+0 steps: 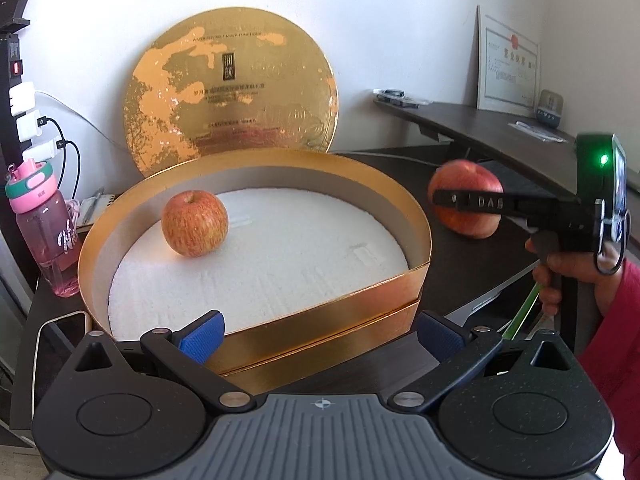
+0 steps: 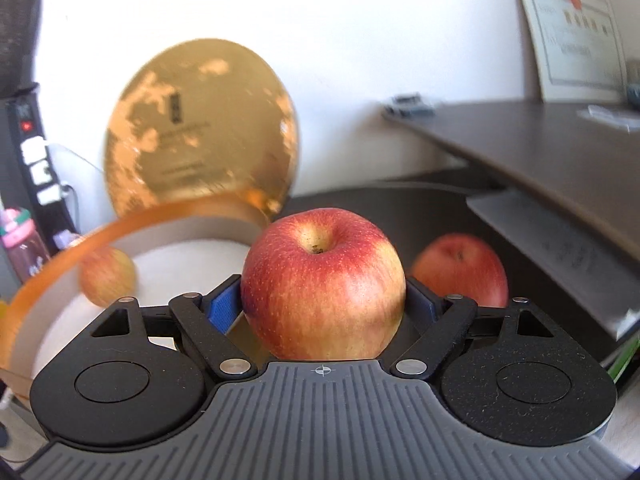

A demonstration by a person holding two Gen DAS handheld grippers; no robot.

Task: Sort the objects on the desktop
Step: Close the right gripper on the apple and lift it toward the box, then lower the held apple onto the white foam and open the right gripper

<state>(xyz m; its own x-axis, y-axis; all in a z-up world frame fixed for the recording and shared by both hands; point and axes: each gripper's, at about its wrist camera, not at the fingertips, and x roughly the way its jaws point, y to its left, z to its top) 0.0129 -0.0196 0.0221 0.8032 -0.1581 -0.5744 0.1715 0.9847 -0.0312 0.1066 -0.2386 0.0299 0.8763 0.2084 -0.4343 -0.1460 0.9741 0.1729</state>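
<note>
White wall backs a dark desk (image 1: 472, 264). At left, a pink water bottle (image 1: 44, 224), then a round gold box (image 1: 320, 312) holding one apple (image 1: 195, 223); its lid (image 1: 232, 88) leans behind. Left gripper (image 1: 318, 330) hovers, fingers apart. Right gripper (image 2: 322, 300) clamps a red apple (image 2: 322, 284), hiding its lower sides; another apple (image 2: 460, 268) sits blurred behind.

White wall (image 1: 380, 20), dark desk (image 1: 500, 128), seemingly daylit.

There were three apples: one (image 1: 195, 223) in the box, one (image 2: 322, 284) held, one (image 2: 460, 269) on the desk. One gold box (image 1: 360, 304), one round lid (image 1: 232, 92), one pink bottle (image 1: 44, 232), and seemingly three plugged chargers (image 1: 27, 120).
</note>
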